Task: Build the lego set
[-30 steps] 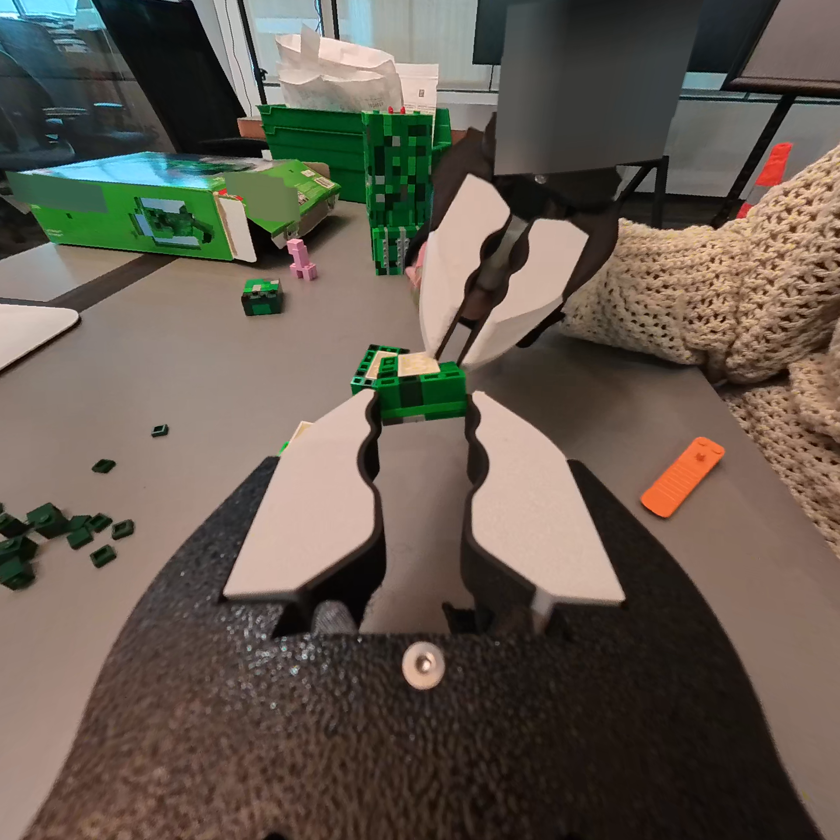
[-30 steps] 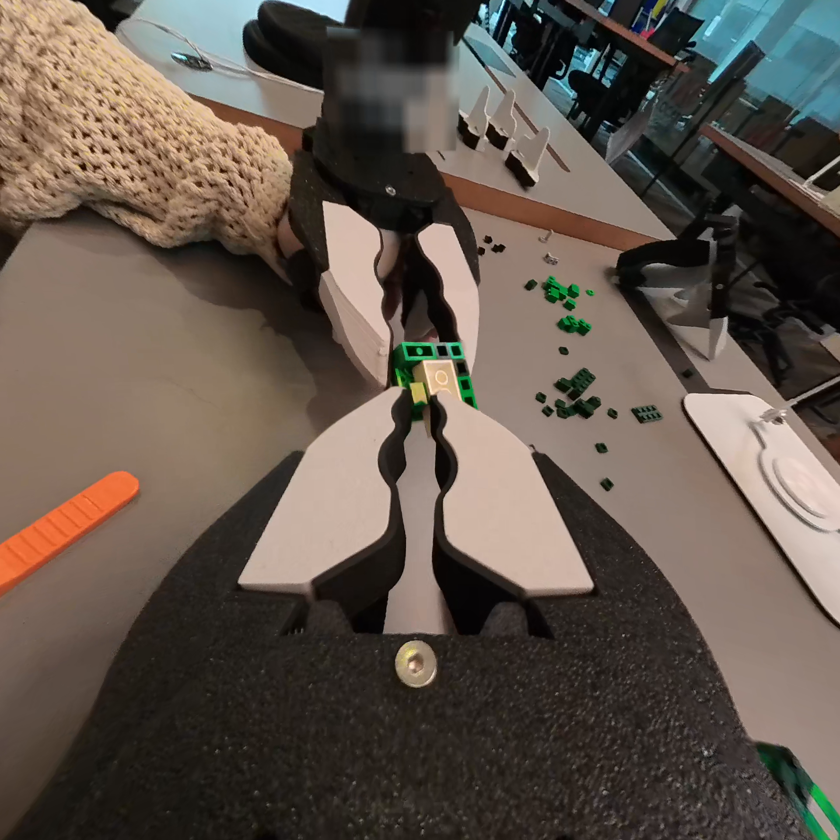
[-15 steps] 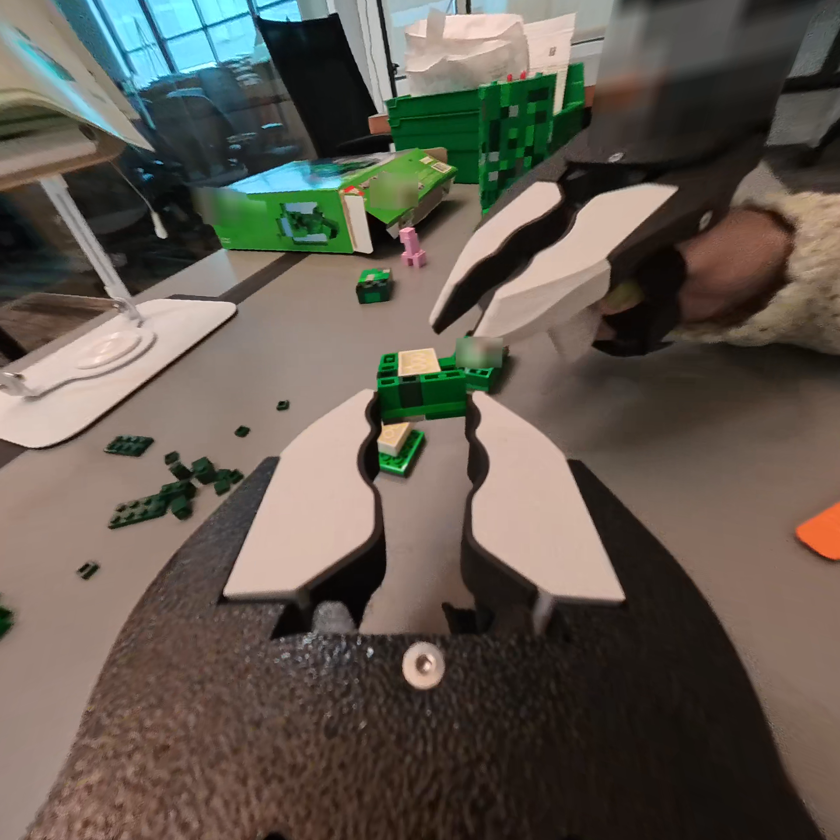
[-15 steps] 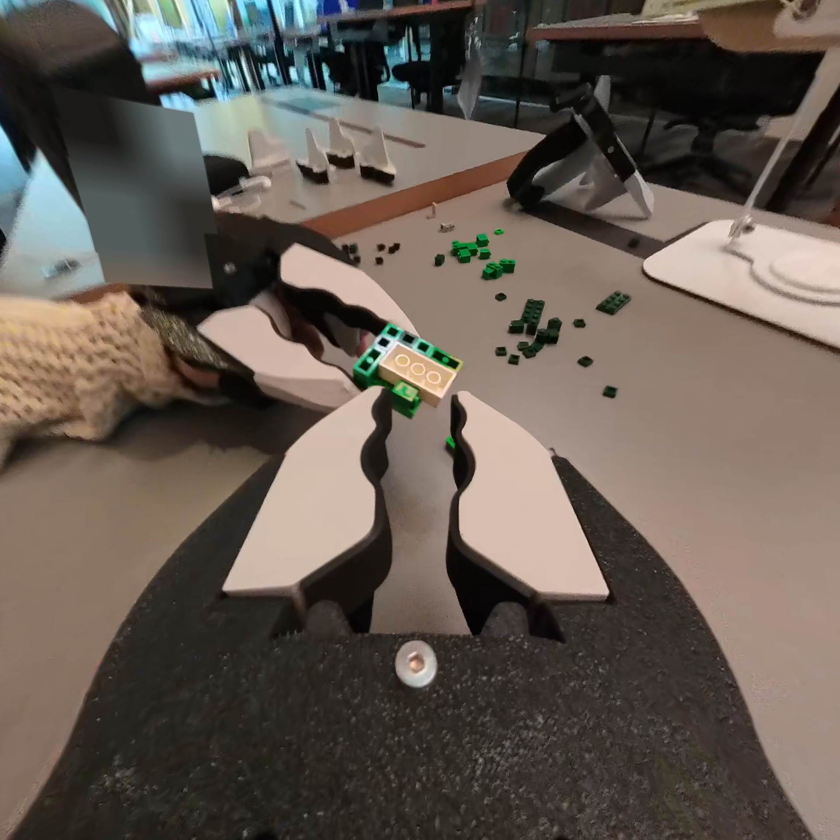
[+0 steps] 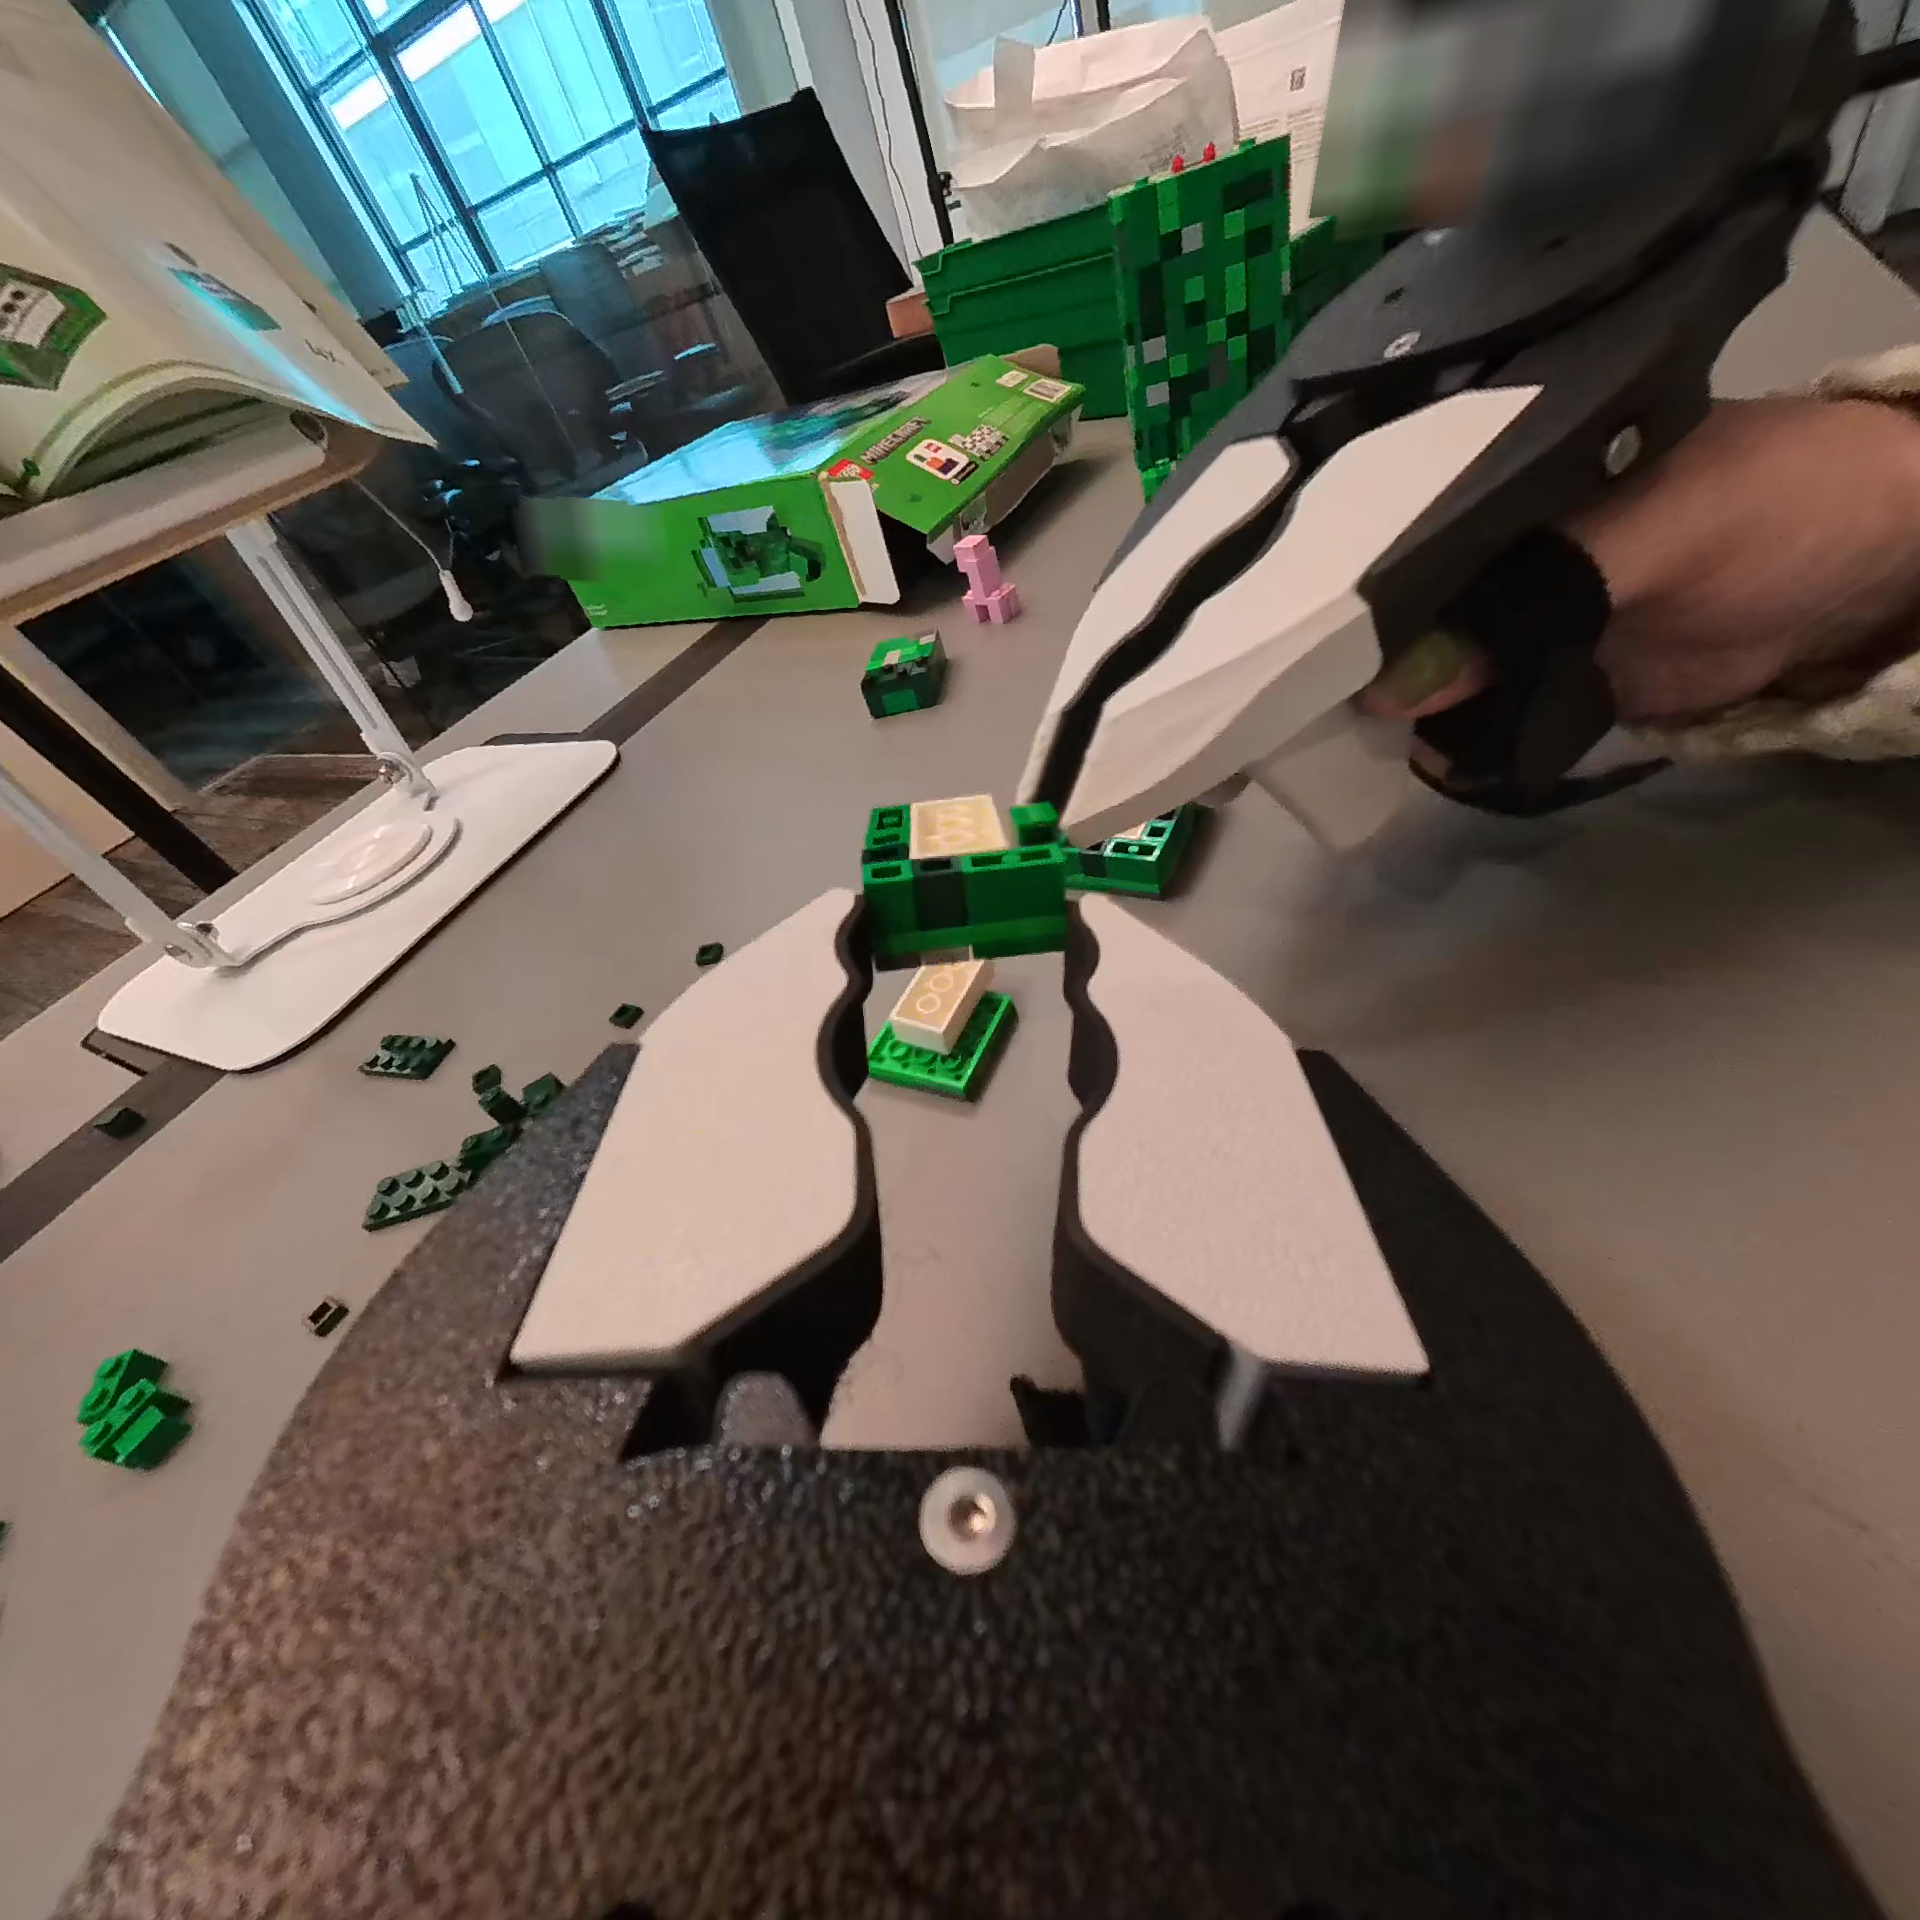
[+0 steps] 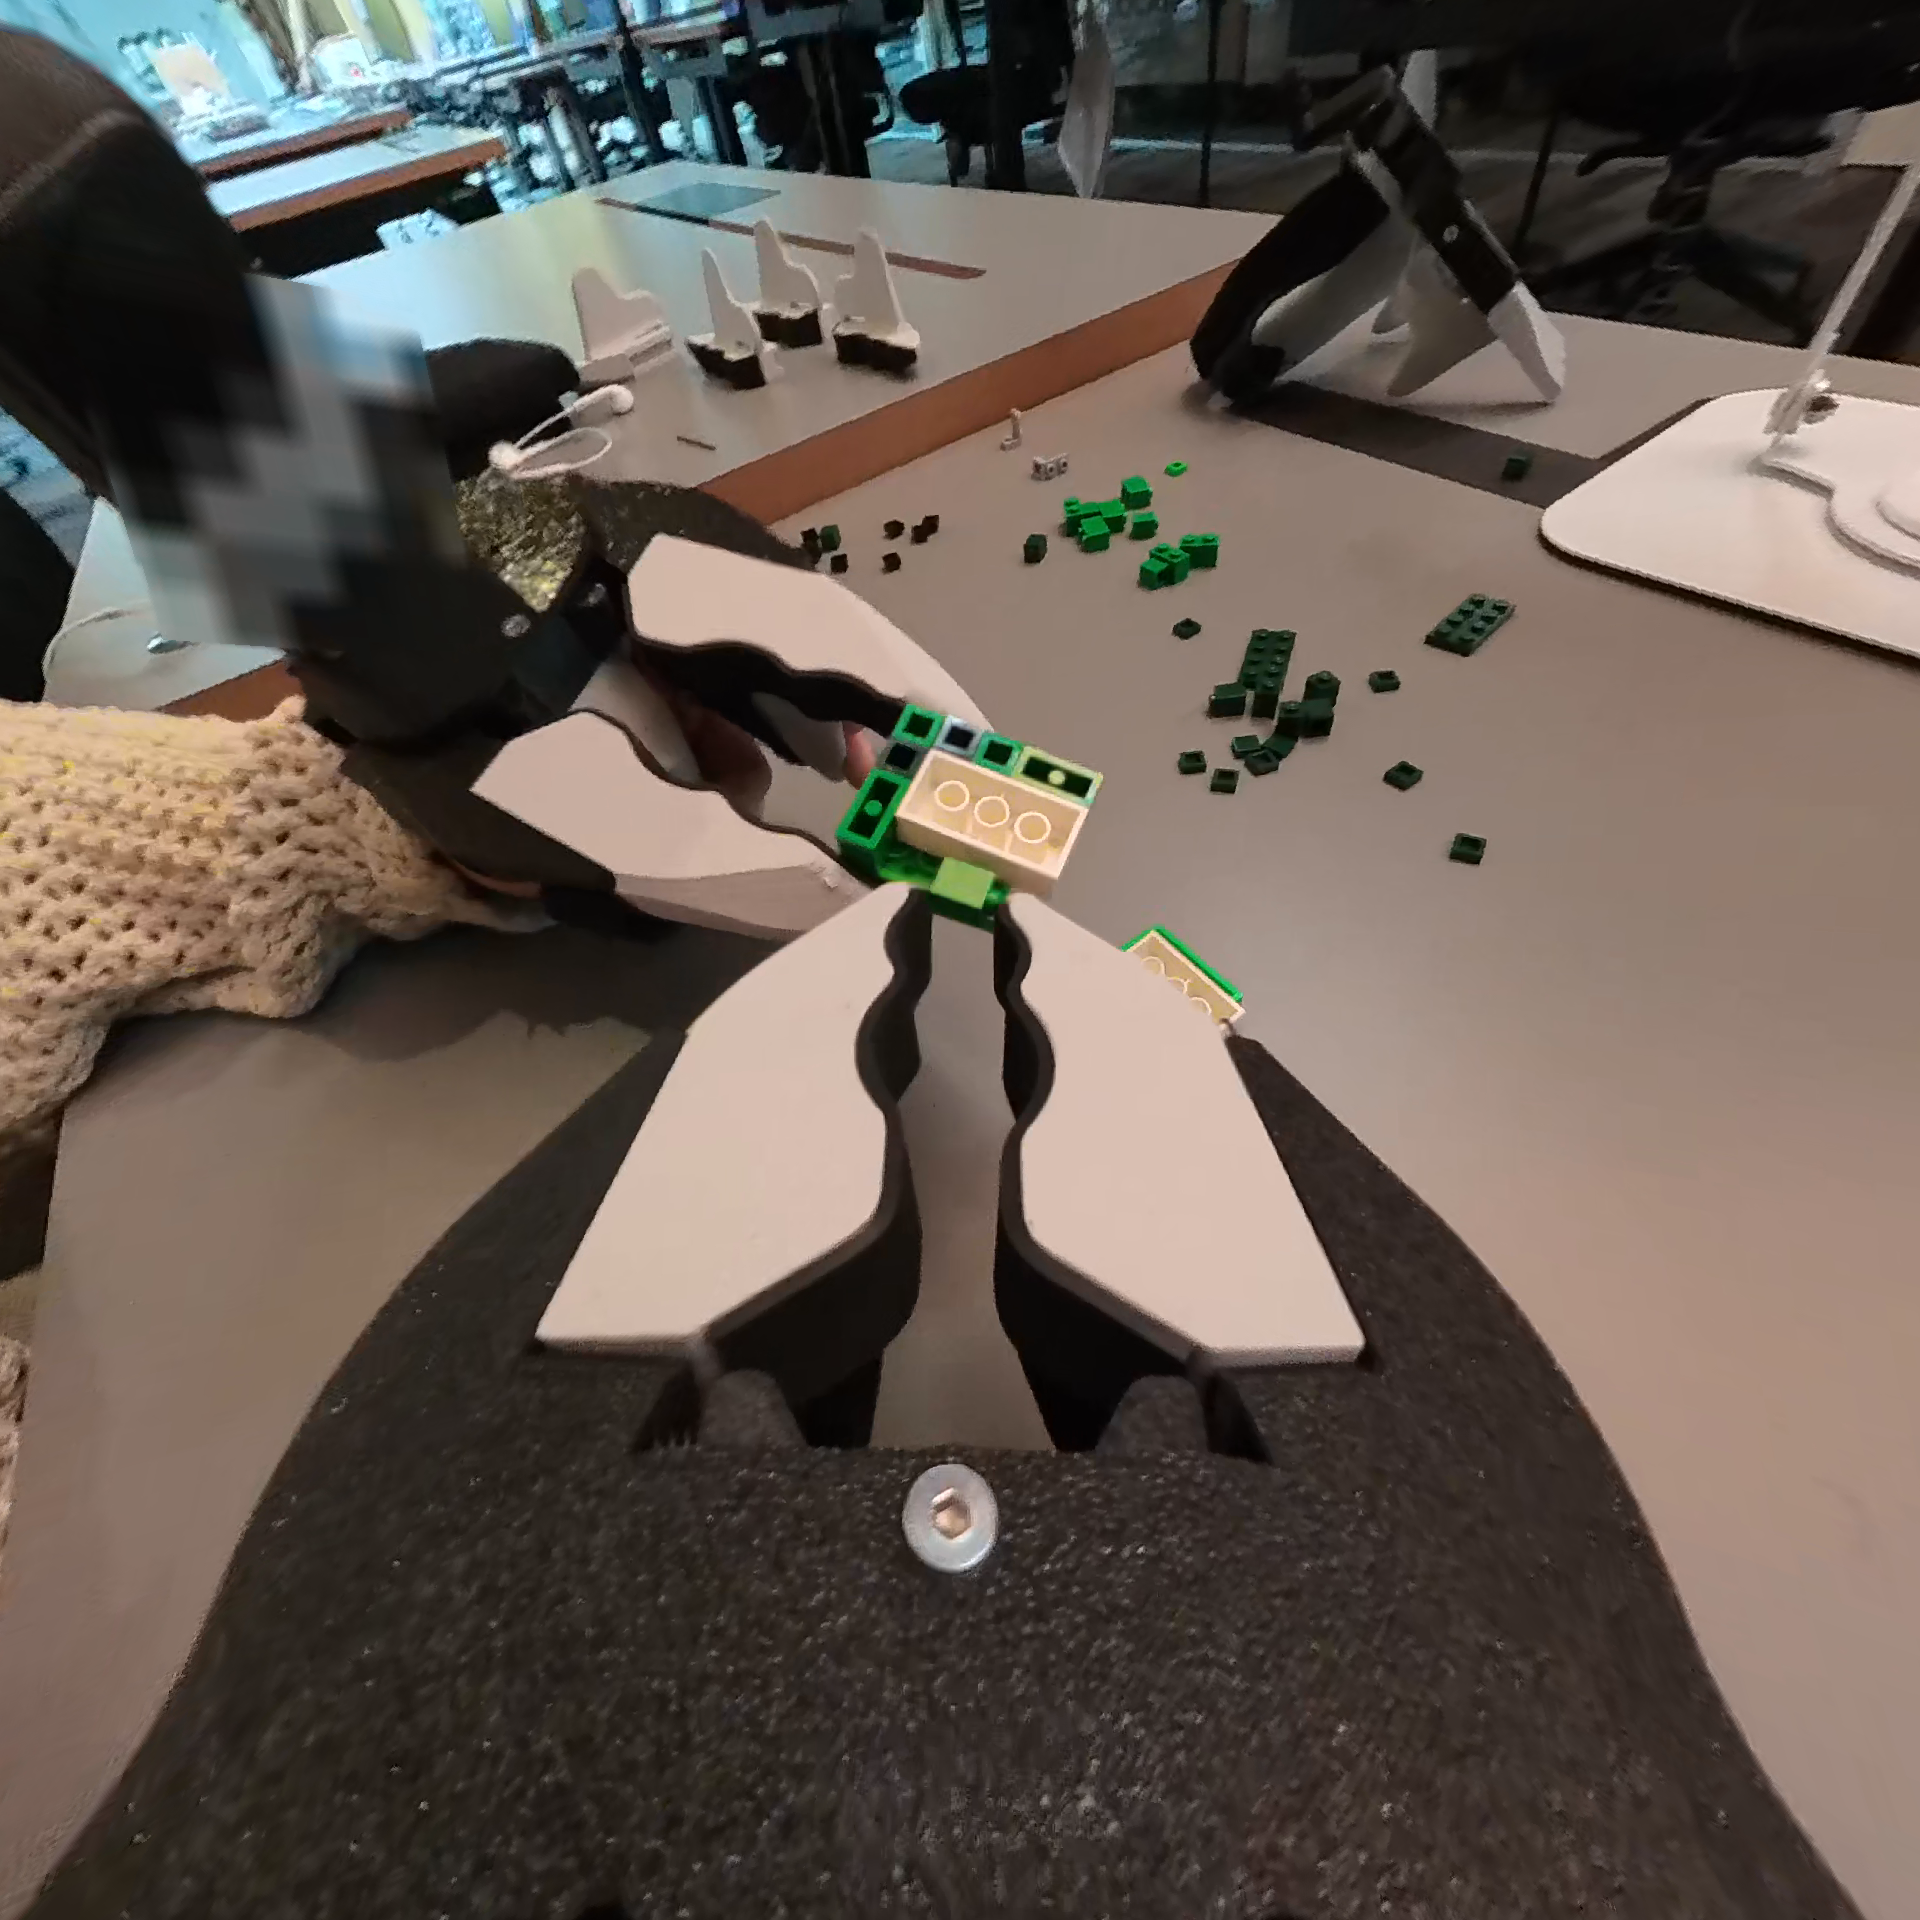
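The left gripper [image 5: 964, 925] has its jaws clamped on the green block assembly [image 5: 966, 878], lifted off the worktop [image 5: 1455, 1091], apparently steadied while the right gripper [image 6: 951, 914], jaws nearly together, nips its edge.

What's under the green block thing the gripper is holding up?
Under the green block assembly, on the table, lies a small green plate with a tan brick on it. Its far end is hidden behind the assembly.

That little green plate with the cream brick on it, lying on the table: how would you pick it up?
Grip the flat green plate with the cream brick across the brick's two long sides, from above. The plate lies too flat to pinch, while the brick stands proud.
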`<action>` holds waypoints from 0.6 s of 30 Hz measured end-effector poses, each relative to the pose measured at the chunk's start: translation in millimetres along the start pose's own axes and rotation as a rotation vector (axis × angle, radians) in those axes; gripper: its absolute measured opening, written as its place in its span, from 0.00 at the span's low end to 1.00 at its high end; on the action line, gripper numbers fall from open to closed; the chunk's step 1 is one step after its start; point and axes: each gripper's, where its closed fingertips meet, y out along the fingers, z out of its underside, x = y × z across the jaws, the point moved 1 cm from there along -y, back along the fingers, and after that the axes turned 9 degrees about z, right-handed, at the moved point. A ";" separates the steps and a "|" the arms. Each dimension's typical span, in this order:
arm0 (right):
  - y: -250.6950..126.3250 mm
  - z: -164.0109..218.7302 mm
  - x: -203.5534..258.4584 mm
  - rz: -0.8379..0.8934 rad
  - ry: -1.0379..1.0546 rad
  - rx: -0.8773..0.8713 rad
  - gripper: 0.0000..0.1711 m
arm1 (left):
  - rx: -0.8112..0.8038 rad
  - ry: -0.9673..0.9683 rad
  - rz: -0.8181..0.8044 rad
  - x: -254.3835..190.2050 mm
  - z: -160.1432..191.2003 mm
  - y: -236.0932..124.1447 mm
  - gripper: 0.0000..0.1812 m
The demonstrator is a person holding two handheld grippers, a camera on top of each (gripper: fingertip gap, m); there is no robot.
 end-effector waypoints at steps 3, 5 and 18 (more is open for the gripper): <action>-5.8 11.1 -2.4 -0.084 -0.032 0.123 0.06 | 0.012 0.014 -0.014 3.8 2.0 -1.7 0.19; -11.4 27.9 -2.9 -0.151 -0.045 0.285 0.06 | 0.023 0.025 -0.022 6.0 3.9 -2.6 0.19; -22.8 54.5 3.9 -0.234 -0.218 0.412 0.06 | 0.026 0.164 0.055 -9.3 2.8 0.2 0.19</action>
